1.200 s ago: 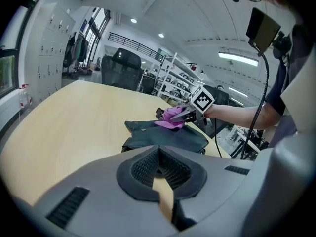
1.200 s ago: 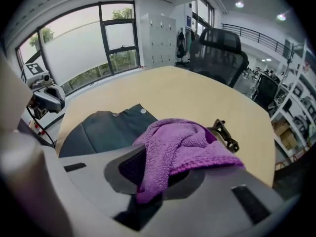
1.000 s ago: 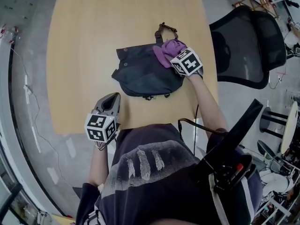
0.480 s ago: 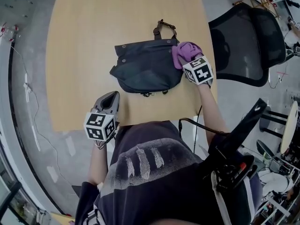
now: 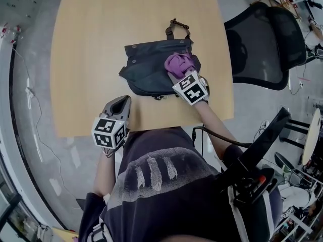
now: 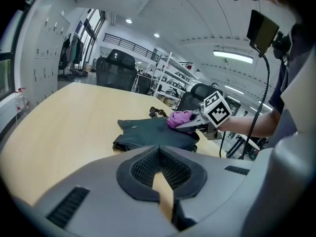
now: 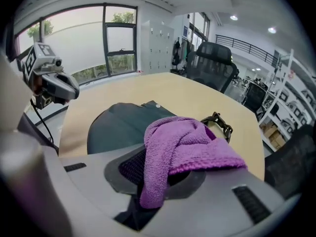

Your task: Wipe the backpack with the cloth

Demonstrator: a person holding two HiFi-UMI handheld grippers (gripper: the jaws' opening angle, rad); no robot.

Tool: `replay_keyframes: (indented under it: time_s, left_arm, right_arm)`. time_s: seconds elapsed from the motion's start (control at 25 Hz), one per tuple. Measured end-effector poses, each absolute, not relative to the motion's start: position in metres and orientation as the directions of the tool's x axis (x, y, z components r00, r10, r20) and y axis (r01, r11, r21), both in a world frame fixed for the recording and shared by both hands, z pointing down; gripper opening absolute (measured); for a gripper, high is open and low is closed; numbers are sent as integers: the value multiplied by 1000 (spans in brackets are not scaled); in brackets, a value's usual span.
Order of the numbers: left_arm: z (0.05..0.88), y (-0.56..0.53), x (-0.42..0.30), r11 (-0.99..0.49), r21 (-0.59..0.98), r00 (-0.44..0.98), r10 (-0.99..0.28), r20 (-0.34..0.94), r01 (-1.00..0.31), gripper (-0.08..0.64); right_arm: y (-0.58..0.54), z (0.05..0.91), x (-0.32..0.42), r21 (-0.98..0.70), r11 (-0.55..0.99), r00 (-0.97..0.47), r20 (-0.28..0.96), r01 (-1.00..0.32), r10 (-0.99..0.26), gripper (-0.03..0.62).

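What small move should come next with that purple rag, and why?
Probably sweep the right tool leftward across the backpack: its cloth rests on the bag's right part, and dark fabric stretches away to its left.

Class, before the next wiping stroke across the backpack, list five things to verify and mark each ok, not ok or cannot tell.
1. Cloth clamped in the right gripper: ok.
2. Cloth on the backpack: ok, it rests on the bag's right part.
3. Backpack lying flat on the table: ok.
4. Backpack steadied: not ok, the left gripper is shut, empty and apart from it.
5. Dirt left on the fabric: cannot tell.
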State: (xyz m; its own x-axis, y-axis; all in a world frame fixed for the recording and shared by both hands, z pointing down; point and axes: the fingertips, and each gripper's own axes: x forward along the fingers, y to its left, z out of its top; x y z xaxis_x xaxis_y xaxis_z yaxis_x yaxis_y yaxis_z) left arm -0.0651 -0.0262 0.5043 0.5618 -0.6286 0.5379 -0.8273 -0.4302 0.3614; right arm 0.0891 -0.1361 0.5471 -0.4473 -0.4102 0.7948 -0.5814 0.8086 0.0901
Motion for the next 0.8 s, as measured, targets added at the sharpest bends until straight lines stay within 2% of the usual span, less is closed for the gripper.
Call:
replay_keyframes:
  time_s: [0.6, 0.8]
  left_arm:
    - [501, -21, -64, -453, 359, 578, -623, 528, -816, 6]
    - [501, -25, -64, -453, 358, 577, -622, 529, -817, 6]
  right_arm:
    - [-94, 550, 18, -23, 871, -561, 774, -491, -296, 63]
    - [-76, 542, -13, -178, 897, -672, 723, -405, -160, 63]
